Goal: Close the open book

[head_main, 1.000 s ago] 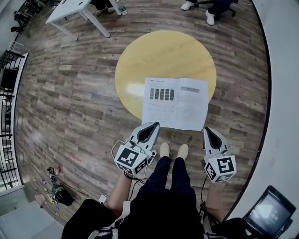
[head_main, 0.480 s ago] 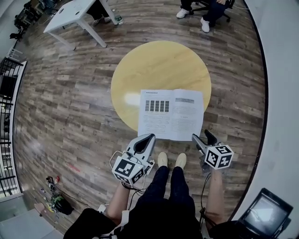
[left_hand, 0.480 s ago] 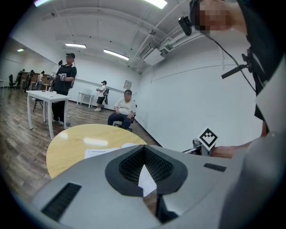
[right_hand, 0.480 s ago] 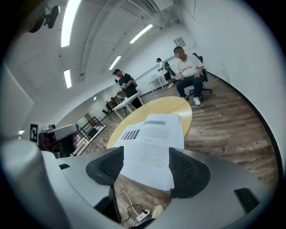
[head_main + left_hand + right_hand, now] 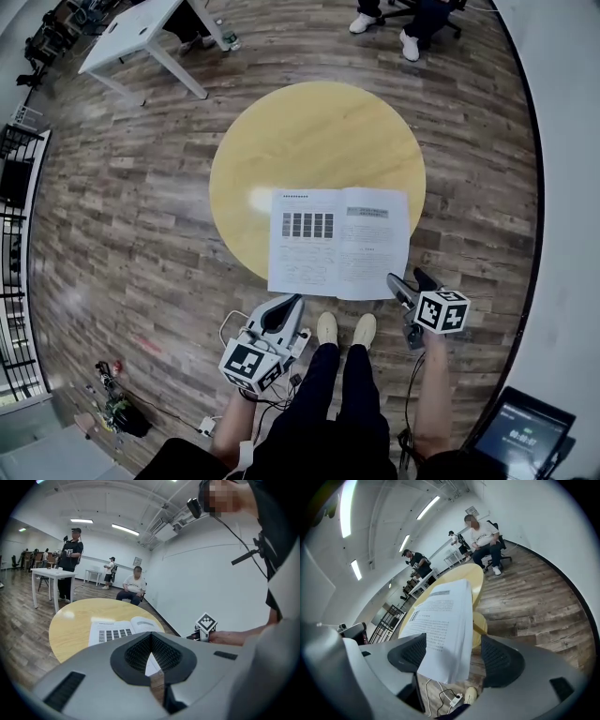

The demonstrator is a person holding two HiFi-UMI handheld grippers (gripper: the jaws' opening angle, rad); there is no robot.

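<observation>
An open book [image 5: 337,242] lies flat on the round yellow table [image 5: 309,131], and its near edge hangs over the table's rim. My right gripper [image 5: 408,281] is at the book's near right corner. Its jaws are opening, and in the right gripper view [image 5: 452,653] the right-hand page [image 5: 445,616] passes between the pads without either one pressing on it. My left gripper [image 5: 286,307] hangs shut and empty below the book's near left corner, short of the table. The book [image 5: 119,630] shows beyond its closed jaws [image 5: 151,653].
A white table [image 5: 141,33] stands at the far left, and a seated person's feet [image 5: 403,28] are beyond the round table. Cables [image 5: 112,389] lie on the wooden floor at lower left. A screen [image 5: 525,431] is at lower right. My shoes [image 5: 345,328] are under the table's edge.
The right gripper has sunk, rolled and gone from shut to wide open, reaching the book's near right corner. The left gripper has dropped a little and stays shut.
</observation>
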